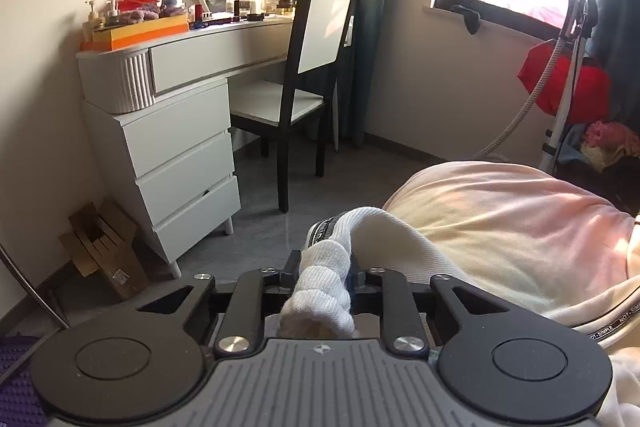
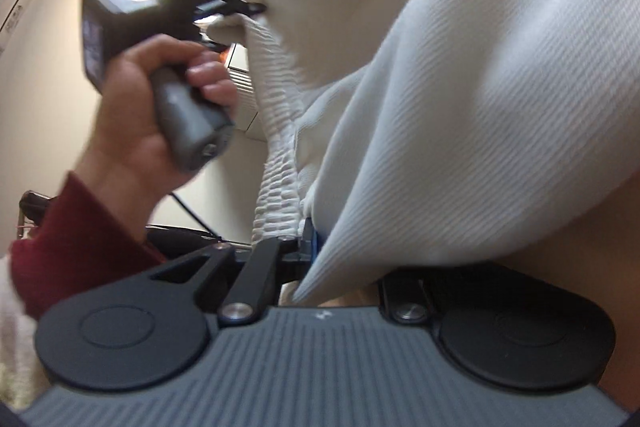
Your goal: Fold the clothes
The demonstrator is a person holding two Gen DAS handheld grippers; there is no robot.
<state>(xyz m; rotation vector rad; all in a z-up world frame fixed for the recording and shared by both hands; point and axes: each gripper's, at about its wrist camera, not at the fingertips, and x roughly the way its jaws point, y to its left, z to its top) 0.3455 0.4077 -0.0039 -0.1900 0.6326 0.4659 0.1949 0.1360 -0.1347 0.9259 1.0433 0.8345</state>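
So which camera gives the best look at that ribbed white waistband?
The right wrist view: the ribbed waistband runs stretched between both sets of jaws. The left wrist view shows only a bunched end in its jaws.

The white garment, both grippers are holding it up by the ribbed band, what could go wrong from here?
1. The left gripper pinches only a bunched bit of ribbed band, so it may slip out under the weight of the white garment.
2. In the right wrist view, cloth drapes over the right gripper and hides one finger, so fabric might snag.
3. Uneven holds may give a crooked fold.
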